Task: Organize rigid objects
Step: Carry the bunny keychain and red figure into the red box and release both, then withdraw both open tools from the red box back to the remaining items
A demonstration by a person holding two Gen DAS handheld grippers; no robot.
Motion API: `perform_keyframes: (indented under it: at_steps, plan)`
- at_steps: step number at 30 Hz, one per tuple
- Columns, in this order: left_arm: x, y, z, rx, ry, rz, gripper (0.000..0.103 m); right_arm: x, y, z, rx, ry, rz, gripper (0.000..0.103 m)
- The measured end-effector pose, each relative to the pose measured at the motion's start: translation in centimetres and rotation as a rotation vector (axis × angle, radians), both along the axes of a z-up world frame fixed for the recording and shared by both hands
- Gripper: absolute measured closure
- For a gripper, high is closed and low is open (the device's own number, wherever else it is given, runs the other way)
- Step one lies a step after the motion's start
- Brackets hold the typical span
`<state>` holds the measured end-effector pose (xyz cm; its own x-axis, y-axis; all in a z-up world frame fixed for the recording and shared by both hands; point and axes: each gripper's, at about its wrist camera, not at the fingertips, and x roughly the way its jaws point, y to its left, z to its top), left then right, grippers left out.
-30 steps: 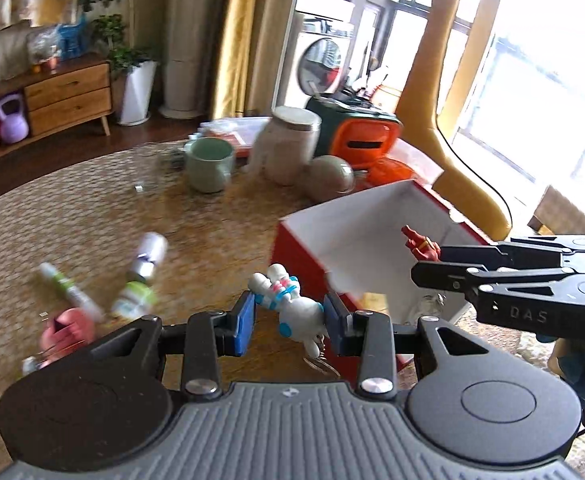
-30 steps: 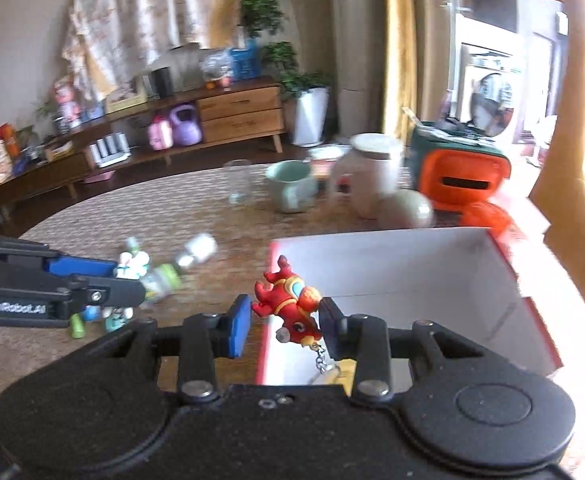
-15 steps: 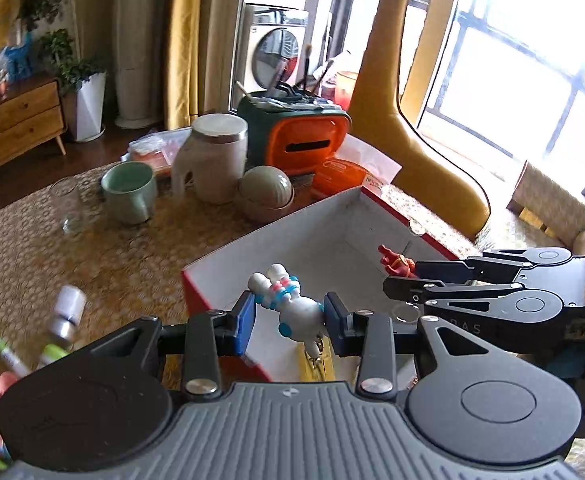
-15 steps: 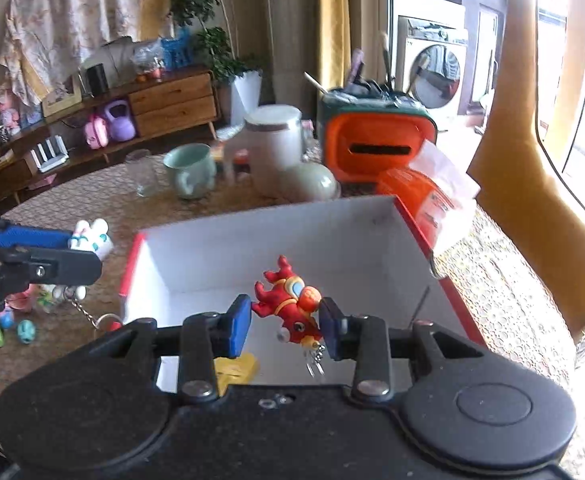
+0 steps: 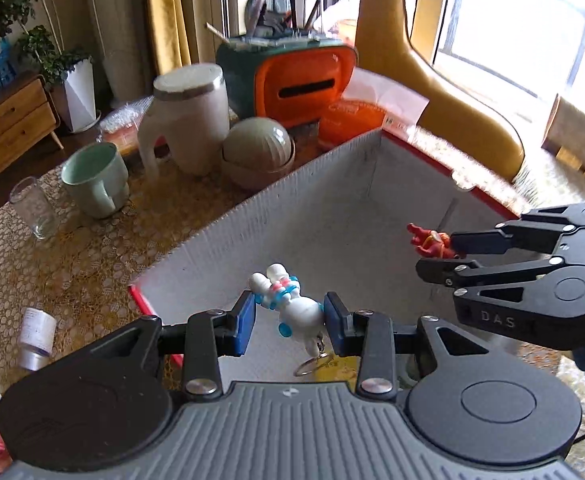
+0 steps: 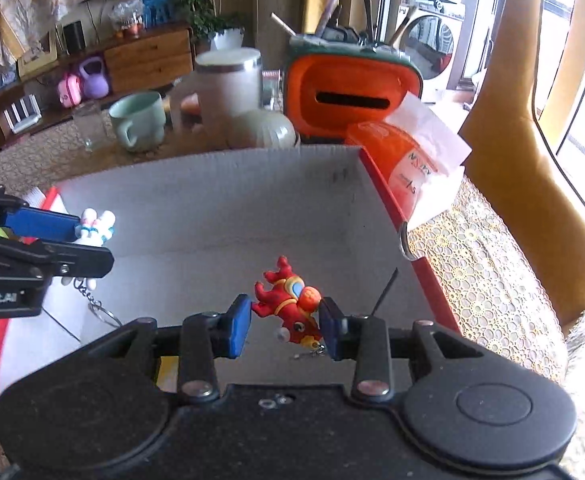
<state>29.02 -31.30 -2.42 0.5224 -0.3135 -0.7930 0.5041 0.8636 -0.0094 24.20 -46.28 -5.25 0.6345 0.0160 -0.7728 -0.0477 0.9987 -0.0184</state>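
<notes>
White corrugated walls with a red outer skin formed the box (image 5: 332,208), and both toys hung over its open inside. The left tongs (image 5: 288,318) were clenched on a white rabbit keychain (image 5: 292,306), blue pads pressing its sides, its chain and ring (image 5: 312,362) dangling below. The right tongs (image 6: 284,320) were clenched the same way on a red figurine keychain (image 6: 288,306), tilted between the pads, a short clasp hanging under it. Each toy was held clear of the box floor and walls, the two tongs apart from one another.

The likeliest trouble, in my judgement, was a snag on release: a ring or chain could catch on a pad or finger and drag the toy back out. A drop from this height could also bounce a hard little figure against the wall, or onto the tabletop (image 5: 72,256) if the tongs drifted toward the near rim. With both tongs working inside one box, they might knock together.

The box floor was mostly hidden behind the tongs' bodies; a yellow scrap (image 6: 168,368) showed there, but what it was could not be told. The small bottle (image 5: 36,338) and other bits at the left edge of the tabletop were cut off. The person's hands were out of sight.
</notes>
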Motion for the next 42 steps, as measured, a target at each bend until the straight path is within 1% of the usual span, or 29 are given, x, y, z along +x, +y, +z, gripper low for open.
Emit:
perform_keyframes:
  at_steps: [8,9,10,14,16,21,25,27,29,31,35,37,42]
  plan:
    - [1.7,-2.3,-3.7,0.108,0.078,-0.028,0.066,0.3,0.7,-1.3,-0.058,0.075,0.04,0.067]
    - [1.8,-2.6,-4.1,0.118,0.086,-0.031,0.066,0.3,0.8,-1.4,-0.06,0.085,0.041,0.067]
    - [1.8,-2.8,-4.4,0.125,0.093,-0.035,0.066,0.4,0.7,-1.5,-0.061,0.093,0.039,0.07]
    - [2.0,-3.4,-5.3,0.157,0.127,-0.036,0.066,0.2,0.7,-1.7,-0.057,0.107,0.04,0.068]
    - [2.0,-3.6,-5.5,0.161,0.142,-0.035,0.066,0.0,0.8,-1.6,-0.054,0.105,0.043,0.067]
    - [2.1,-3.5,-6.0,0.153,0.173,-0.024,0.066,-0.3,0.9,-1.3,-0.042,0.098,0.038,0.061]
    - [2.1,-2.7,-5.8,0.123,0.184,-0.005,0.065,-0.7,1.1,-1.0,-0.033,0.09,0.036,0.05]
    - [2.0,-2.3,-5.6,0.102,0.188,0.002,0.059,-0.9,1.3,-0.8,-0.029,0.083,0.033,0.047]
    - [1.7,-2.2,-5.2,0.088,0.18,-0.006,0.057,-1.1,1.4,-0.6,-0.026,0.076,0.033,0.046]
    - [1.3,-2.0,-4.7,0.069,0.168,-0.009,0.056,-1.4,1.6,-0.2,-0.023,0.063,0.031,0.041]
    - [0.4,-1.3,-3.4,0.042,0.138,-0.005,0.055,-2.0,1.8,0.6,-0.009,0.042,0.019,0.037]
    - [0.0,-0.6,-2.7,0.017,0.125,0.002,0.055,-2.4,2.0,1.1,-0.002,0.029,0.021,0.033]
    - [-1.2,1.4,-0.6,-0.022,0.086,0.023,0.055,-3.7,3.2,2.4,0.01,-0.005,0.041,0.031]
